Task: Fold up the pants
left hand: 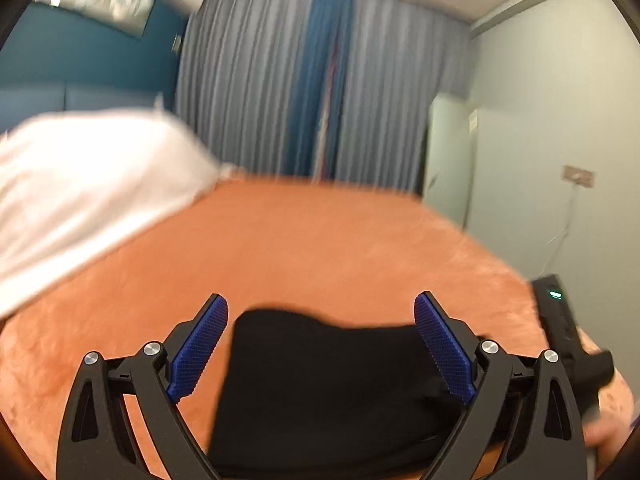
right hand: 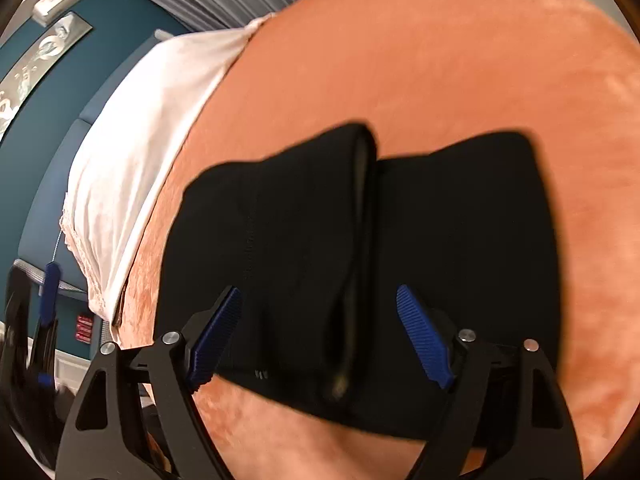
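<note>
Left wrist view: we look along the bed point(left hand: 360, 240), covered in an orange plush blanket, toward grey-blue curtains point(left hand: 280, 92) and a pale wall. A white pillow point(left hand: 88, 184) lies at the left on the bed. Only this view shows the curtains full on, and at the far right edge the other black device with a green light point(left hand: 556, 312). The black pants point(left hand: 320, 384) appear here as a single dark block lying between the blue pads. The left gripper point(left hand: 321, 300) has its jaws spread wide; we see no cloth pinched between them, and whether the pads touch the fabric we cannot tell.

Right wrist view: we look down on the same bed point(right hand: 460, 60). Only here do the pants point(right hand: 360, 264) show their shape: folded, lying flat on the blanket near its close edge, in 2 dark parts with a raised rolled ridge running between them. The pillow point(right hand: 148, 152) lies at the upper left. The right gripper point(right hand: 319, 290) also has its jaws wide apart, above the pants, gripping nothing.
</note>
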A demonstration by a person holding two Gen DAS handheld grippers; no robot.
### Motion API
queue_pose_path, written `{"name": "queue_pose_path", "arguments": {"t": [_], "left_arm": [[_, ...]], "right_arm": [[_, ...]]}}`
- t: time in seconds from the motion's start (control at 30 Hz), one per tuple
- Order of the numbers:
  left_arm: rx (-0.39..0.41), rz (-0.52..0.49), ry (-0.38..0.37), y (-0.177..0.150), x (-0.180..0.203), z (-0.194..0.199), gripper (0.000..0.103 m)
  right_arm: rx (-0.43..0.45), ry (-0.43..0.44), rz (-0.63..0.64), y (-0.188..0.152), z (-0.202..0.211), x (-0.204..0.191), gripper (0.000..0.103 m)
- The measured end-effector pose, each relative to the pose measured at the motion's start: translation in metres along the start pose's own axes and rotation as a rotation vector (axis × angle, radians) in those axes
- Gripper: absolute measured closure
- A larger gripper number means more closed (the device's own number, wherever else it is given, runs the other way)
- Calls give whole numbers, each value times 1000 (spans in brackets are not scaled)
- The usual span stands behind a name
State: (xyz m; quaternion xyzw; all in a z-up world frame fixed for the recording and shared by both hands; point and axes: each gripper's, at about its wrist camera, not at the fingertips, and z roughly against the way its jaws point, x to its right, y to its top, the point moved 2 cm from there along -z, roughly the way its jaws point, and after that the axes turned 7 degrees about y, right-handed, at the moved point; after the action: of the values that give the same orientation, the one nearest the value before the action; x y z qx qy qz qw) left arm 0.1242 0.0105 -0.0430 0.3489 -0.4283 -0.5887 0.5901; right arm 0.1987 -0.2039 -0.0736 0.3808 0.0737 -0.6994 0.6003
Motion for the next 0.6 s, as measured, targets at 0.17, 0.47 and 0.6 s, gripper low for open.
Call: {"name": "queue_pose_path", "arguments": {"t": [0.17,0.47,0.6], "left_arm": [[-240,2,129,0,-45,-55,10],[-290,-13,145,-1,-62,-63,10],[-355,-49,128,-20,-40,-80,10]], "right_arm": [[8,-86,120,-4,-18,-26,69],[211,-173,230,-5,72,-52,88],[81,-268,132,-14,49,15,86]]}}
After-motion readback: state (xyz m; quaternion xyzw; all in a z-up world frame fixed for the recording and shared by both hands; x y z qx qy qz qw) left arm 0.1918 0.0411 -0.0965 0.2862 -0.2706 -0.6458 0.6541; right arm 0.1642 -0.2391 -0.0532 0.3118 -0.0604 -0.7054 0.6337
